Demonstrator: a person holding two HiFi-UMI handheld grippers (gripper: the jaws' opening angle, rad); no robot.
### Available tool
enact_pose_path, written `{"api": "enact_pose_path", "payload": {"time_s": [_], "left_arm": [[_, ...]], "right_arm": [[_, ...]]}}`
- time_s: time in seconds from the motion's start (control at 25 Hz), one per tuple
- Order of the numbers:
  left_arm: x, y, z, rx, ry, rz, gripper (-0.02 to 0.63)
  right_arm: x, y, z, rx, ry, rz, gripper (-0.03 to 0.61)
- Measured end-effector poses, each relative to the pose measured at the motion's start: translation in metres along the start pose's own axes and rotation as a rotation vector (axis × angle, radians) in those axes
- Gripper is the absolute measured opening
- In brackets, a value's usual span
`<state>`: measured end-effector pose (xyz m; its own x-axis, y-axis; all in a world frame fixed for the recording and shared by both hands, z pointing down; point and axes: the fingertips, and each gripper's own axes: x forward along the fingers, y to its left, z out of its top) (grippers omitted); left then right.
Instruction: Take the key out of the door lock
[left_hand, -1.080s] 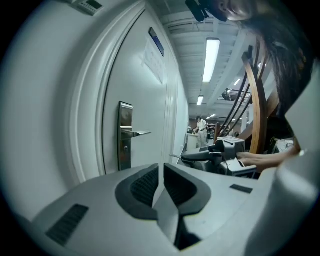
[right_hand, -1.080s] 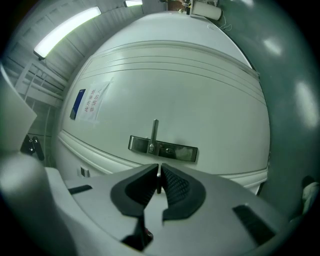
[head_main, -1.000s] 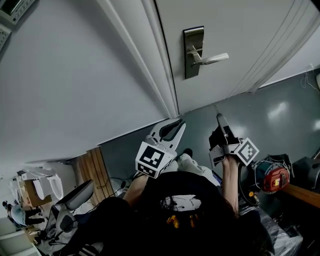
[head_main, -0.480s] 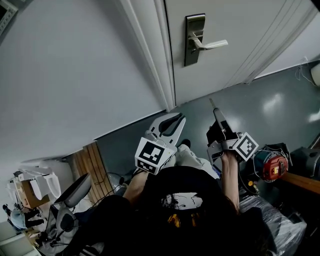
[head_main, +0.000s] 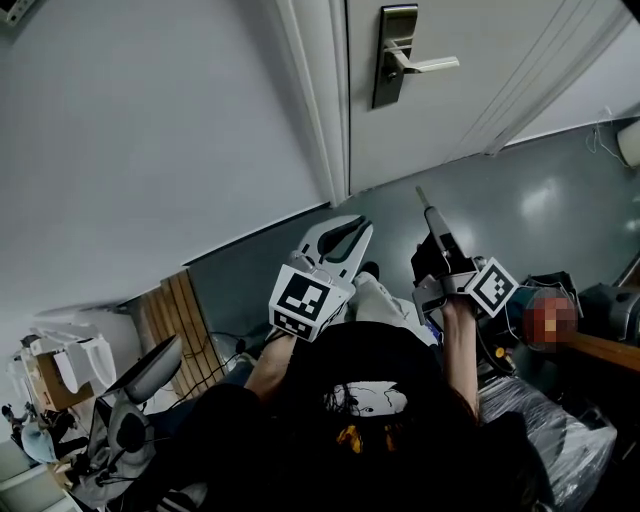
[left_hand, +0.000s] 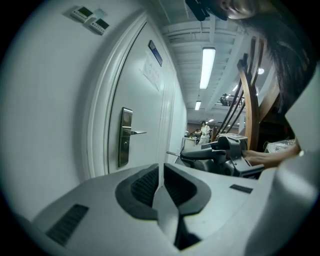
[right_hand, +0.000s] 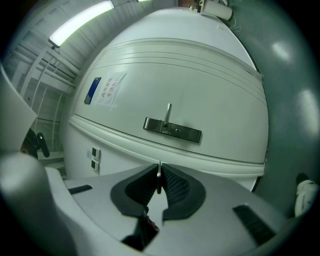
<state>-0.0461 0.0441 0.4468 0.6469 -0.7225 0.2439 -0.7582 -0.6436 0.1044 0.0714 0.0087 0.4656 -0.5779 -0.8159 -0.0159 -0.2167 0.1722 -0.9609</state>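
Note:
The white door's metal lock plate (head_main: 394, 55) with its lever handle (head_main: 432, 65) is at the top of the head view. It also shows in the left gripper view (left_hand: 125, 137) and the right gripper view (right_hand: 172, 130). I see no key sticking out of the plate. My right gripper (head_main: 431, 213) is shut on a thin metal key (head_main: 421, 196) that pokes out from its tips toward the door; the blade stands on edge between the pads (right_hand: 159, 175). My left gripper (head_main: 358, 226) hangs beside it, shut with nothing in it (left_hand: 161, 167). Both are well short of the door.
The door frame (head_main: 315, 100) and a white wall (head_main: 150, 150) lie left of the door, with two wall switches (left_hand: 90, 17). A grey floor (head_main: 560, 200) is below. Wooden slats (head_main: 175, 320) and a desk chair (head_main: 140, 385) stand at lower left, gear at lower right.
The lock plate has slid up in the head view while both grippers kept their place there, so the gap between the grippers and the door has grown. Both jaws stay shut.

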Motion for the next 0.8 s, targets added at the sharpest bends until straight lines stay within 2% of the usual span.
{"api": "enact_pose_path", "payload": {"time_s": [0.32,0.8], "left_arm": [[-0.008,-0.019,-0.001,0.007,-0.023,-0.036,0.037],[-0.021,-0.031,-0.008,0.022,-0.032,-0.037,0.036]], "right_arm": [[-0.018,0.005,-0.006,-0.04,-0.006,-0.007,0.02],[-0.035,0.012,-0.003,-0.103,-0.027,-0.02,0.02]]}}
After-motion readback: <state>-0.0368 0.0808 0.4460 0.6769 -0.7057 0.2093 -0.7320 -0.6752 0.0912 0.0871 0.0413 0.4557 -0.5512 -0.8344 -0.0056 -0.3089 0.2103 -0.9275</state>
